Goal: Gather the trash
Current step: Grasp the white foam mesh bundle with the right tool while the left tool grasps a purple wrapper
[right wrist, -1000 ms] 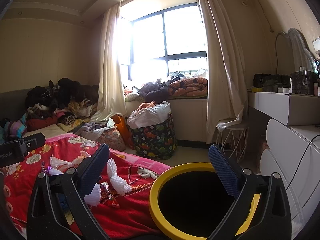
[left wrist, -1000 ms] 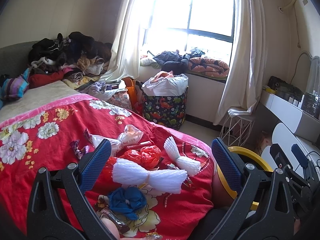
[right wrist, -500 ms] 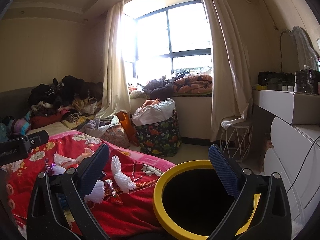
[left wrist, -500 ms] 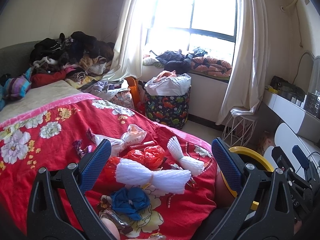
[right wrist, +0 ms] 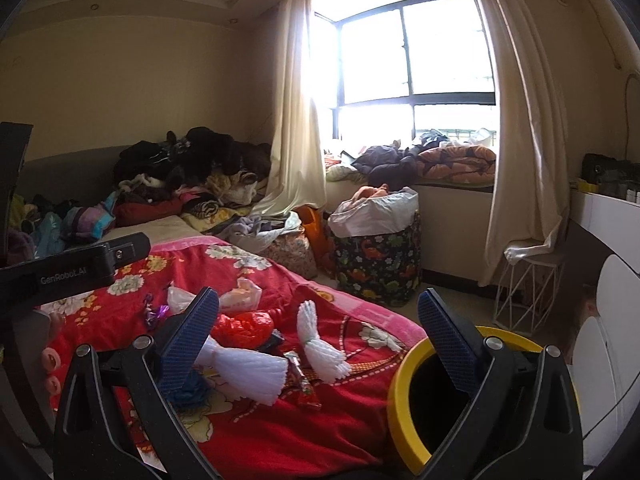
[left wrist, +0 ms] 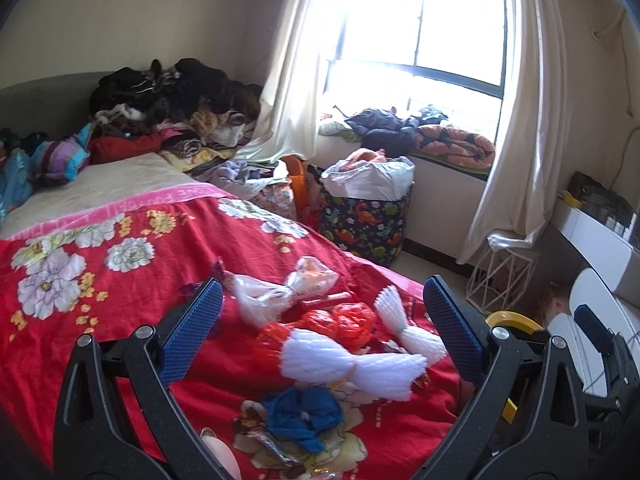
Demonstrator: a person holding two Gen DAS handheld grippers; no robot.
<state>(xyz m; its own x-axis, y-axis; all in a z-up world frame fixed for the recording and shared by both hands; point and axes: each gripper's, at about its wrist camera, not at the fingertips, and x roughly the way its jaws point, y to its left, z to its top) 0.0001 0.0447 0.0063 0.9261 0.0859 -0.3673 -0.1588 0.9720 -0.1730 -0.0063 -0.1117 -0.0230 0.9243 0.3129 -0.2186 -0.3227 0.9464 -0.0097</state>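
The trash lies in a loose cluster on the red floral bedspread (left wrist: 132, 300) near the foot corner of the bed. A large white foam fruit net (left wrist: 352, 362), pinched at its middle like a bow, sits nearest; a smaller white foam net (left wrist: 404, 320) lies just beside it toward the bed's edge. Behind them are a crumpled red plastic bag (left wrist: 348, 322) and a clear, wrinkled plastic bag (left wrist: 280, 292) with orange print. A scrunched blue scrap (left wrist: 304, 414) rests closest to the camera, touching a few small wrappers (too blurred to read).

The left hand-held gripper (left wrist: 320, 332) hangs above this cluster with its blue-padded jaws spread wide, holding nothing and touching nothing; the big foam net shows in the gap between them. It tilts down toward the bedspread.

The right hand-held gripper (right wrist: 318, 334) is likewise spread wide and empty, held lower and nearly level off the bed's corner. One pad overlaps the trash in view, the other the yellow-rimmed black bin (right wrist: 400, 396), which stands just beside the bed on the floor.
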